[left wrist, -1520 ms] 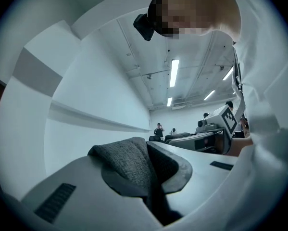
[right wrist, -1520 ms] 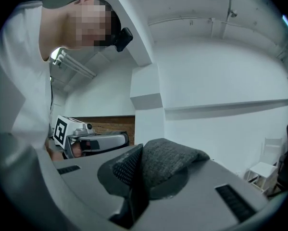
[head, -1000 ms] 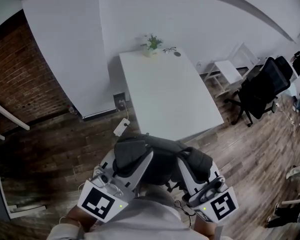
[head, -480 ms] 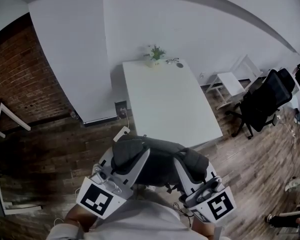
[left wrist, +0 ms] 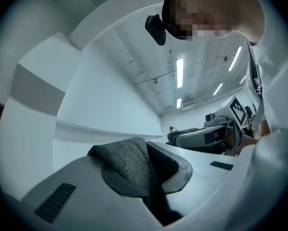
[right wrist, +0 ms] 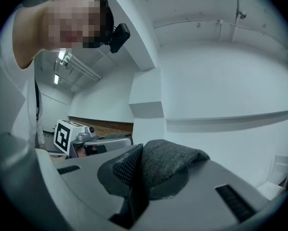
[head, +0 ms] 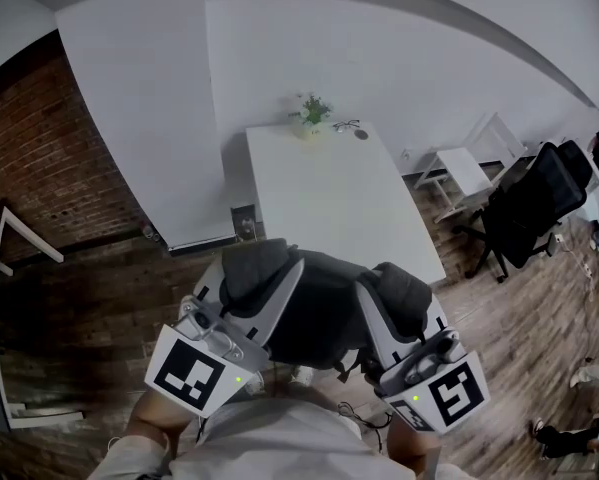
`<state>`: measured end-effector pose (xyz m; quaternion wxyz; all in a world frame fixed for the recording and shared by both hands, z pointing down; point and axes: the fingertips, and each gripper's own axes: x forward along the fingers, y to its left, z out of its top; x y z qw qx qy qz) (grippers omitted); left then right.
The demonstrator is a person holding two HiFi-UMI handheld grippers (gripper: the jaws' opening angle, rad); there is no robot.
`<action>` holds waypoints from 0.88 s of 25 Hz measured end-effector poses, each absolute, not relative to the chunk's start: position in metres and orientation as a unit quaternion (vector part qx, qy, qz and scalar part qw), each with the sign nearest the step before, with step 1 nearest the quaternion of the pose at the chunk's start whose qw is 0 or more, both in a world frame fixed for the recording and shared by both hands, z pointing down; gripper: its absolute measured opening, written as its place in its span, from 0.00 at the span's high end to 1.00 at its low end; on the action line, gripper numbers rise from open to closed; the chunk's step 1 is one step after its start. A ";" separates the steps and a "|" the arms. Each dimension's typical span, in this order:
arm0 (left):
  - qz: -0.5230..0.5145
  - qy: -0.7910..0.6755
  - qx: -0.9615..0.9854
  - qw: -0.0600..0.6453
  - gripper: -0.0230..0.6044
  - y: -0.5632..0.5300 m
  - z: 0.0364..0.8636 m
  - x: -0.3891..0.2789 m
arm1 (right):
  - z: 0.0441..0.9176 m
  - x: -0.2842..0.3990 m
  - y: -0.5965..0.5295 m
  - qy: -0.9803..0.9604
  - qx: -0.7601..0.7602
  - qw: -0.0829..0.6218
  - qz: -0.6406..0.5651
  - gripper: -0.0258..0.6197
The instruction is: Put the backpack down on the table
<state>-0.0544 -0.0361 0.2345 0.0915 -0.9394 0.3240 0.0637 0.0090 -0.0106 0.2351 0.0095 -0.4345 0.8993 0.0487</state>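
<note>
Backpack, dark grey, is pinched at both sides: my left hand-held gripper is clamped on a fold of its fabric, and my right hand-held gripper on another. It hangs between them before my chest, clear of the wooden floor, at the near end of the white desk. On the desk's far end stand a small plant and glasses; a black office chair sits off to the right
</note>
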 end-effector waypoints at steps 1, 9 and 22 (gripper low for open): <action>0.068 0.326 -0.938 0.093 0.91 -0.041 0.230 -0.054 | 0.232 0.010 -0.015 0.899 -0.435 0.010 0.053 0.88; 0.083 0.339 -0.931 0.108 0.91 -0.073 0.210 -0.044 | 0.214 0.021 -0.047 0.902 -0.427 0.017 0.068 0.88; 0.089 0.353 -0.924 0.115 0.91 -0.125 0.197 -0.030 | 0.199 0.037 -0.101 0.909 -0.412 0.030 0.058 0.88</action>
